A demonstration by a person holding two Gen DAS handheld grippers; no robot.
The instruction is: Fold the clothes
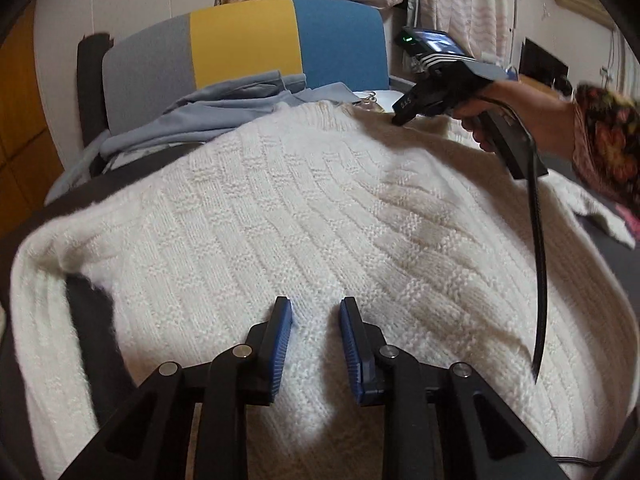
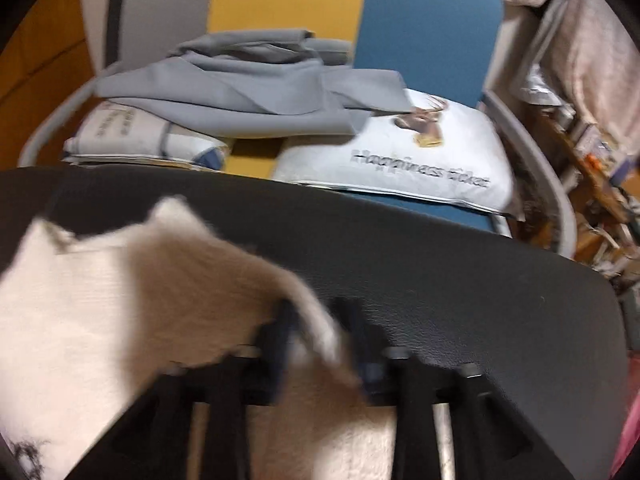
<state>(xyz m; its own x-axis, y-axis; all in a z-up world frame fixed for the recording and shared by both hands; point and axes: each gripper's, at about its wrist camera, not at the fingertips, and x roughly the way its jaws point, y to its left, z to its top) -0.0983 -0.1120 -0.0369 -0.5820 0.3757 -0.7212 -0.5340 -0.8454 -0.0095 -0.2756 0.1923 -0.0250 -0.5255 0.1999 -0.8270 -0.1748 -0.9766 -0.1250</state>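
1. Left wrist view: the left tool (image 1: 316, 312) hovers low over a white knitted sweater (image 1: 320, 216), its blue pads apart and nothing pinched between them, with only the knit showing in the gap.
2. The sweater lies spread across the dark desk (image 1: 86, 320) and covers most of it; a bare patch of desk shows at the near left, inside a fold of the knit.
3. Far across the sweater, near the desk's far edge, the right tool (image 1: 402, 118) points its tip down at the knit, held in a hand (image 1: 476, 128) with a flowered sleeve (image 1: 604, 140). Whether its tip touches the knit I cannot tell from here.
4. A black cable (image 1: 538, 264) hangs from that tool over the right side of the sweater.
5. Beyond the far edge stands a chair (image 1: 240, 40) with a grey, yellow and blue back, and grey clothes (image 1: 208, 112) are piled on it.
6. Right wrist view, blurred: the right tool (image 2: 320, 316) stands partly open, and a corner of the sweater (image 2: 140, 300) lies between its fingers. Whether the pads press on it I cannot tell.
7. Here the sweater sits on the desk's (image 2: 440, 272) left part; the right part is bare.
8. Past the far edge, the grey clothes (image 2: 248, 92) rest on a white cushion (image 2: 420, 160) with printed lettering.
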